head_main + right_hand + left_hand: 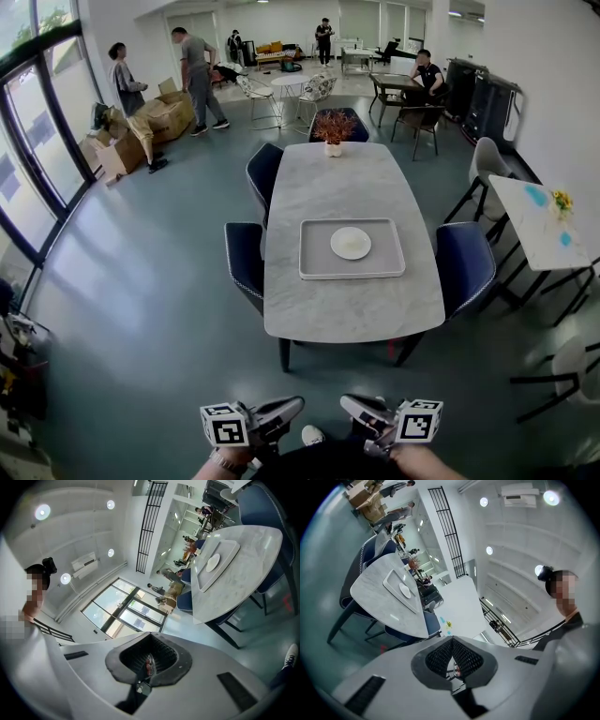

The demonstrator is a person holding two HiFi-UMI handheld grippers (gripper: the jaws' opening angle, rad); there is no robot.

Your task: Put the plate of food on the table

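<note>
1. The plate (351,243) is sitting in the middle of the tray (309,263), and the tray is lying flat on the table (345,178). So the plate is resting over the tabletop, but on the tray and not on the bare marble.
2. This is fitting two stages: a plate waiting to go from tray to tabletop, or a tray and plate set down as wanted. The pictures are not settling which.
3. The left gripper (296,404) and right gripper (348,403) are hanging level by the person's body, well apart from the table. Each one's jaws are pressing together with nothing between them.
4. The plate is showing small and pale in every view, so any food on it is hard to make out. The head view's lower edge is cutting off the hands.
</note>
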